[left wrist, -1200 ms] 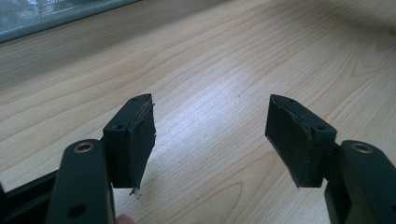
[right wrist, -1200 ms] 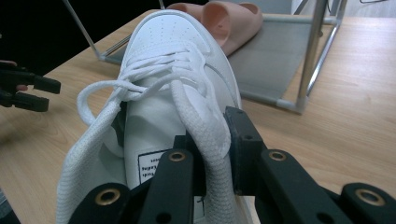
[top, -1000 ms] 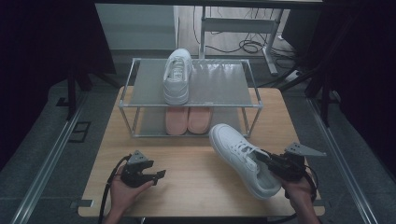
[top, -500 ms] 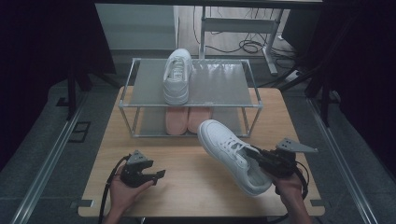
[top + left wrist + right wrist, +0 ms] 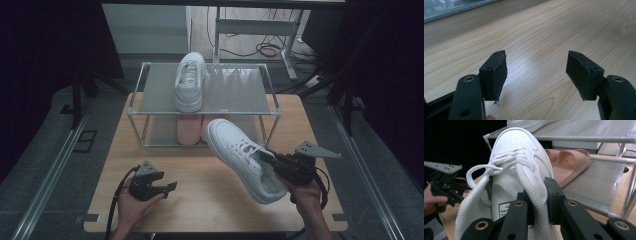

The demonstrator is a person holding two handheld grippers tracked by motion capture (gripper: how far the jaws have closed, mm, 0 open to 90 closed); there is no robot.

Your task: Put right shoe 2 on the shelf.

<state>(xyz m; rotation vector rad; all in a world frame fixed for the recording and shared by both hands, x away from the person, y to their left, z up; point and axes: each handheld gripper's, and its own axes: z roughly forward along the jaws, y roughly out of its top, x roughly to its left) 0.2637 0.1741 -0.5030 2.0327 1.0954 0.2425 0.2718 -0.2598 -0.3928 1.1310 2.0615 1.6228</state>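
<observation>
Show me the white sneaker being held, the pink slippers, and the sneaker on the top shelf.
held white sneaker (image 5: 240, 155): high view, laces at midfoot.
pink slippers (image 5: 571, 161): right gripper view, strap of nearer slipper.
top-shelf sneaker (image 5: 190, 82): high view, its upper.

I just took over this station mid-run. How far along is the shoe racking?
Done: one white sneaker sits on the rack's top shelf, and pink slippers lie on the lower shelf. In hand: the right gripper is clamped on the tongue and side of the second white sneaker, toe toward the rack. The left gripper rests open over the table. Left, probably: set this sneaker beside its mate and let go.
</observation>
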